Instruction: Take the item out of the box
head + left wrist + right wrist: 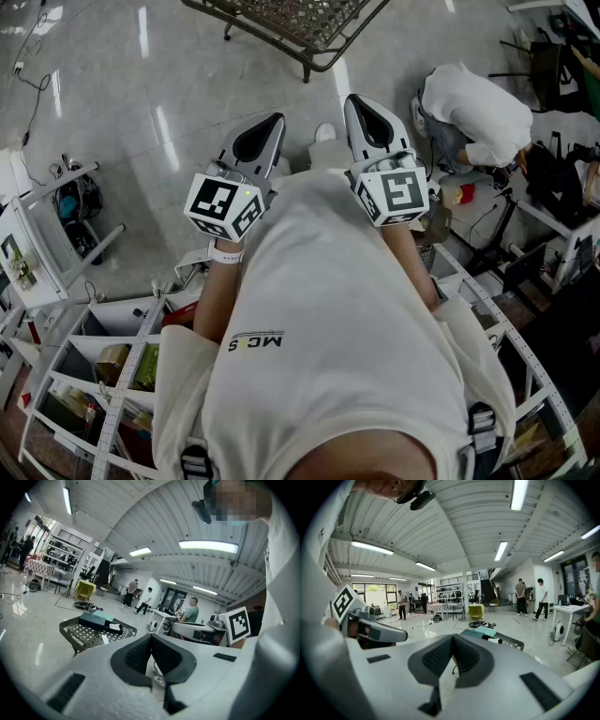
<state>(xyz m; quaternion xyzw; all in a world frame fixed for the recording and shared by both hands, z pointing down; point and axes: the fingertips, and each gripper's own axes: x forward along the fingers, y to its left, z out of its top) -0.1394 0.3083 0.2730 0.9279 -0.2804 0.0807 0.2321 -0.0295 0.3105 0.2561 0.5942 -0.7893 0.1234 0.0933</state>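
1. Reference. I take the mesh tabletop (309, 19) as my landmark. It stands on the glossy floor (141, 141), and every place below is given relative to it.

2. Task item. The box (101, 621) lies flat on the mesh tabletop, towards the side that faces my grippers. It is low and dark, with a teal upper part and a white label at one end. I cannot tell whether it stands open, and nothing of its contents shows.

3. Left gripper (272, 127). It is held at chest height on the near side of the tabletop, well apart from it, with its jaws pointing towards it. The jaws meet at their tips and nothing sits between them. In the left gripper view the box appears to the left of the jaw tips. A shoe (159, 679) shows through the slot behind the tips.

4. Right gripper (361, 108). It is held level with the left one, also on the near side of the tabletop and well apart from it. Its jaws are fully closed and hold nothing. In the right gripper view the box appears to the right of the jaw tips.

5. Contact. Neither gripper touches the box or the tabletop.

6. Surroundings. A person in a white shirt (473, 112) crouches to the right of the tabletop.
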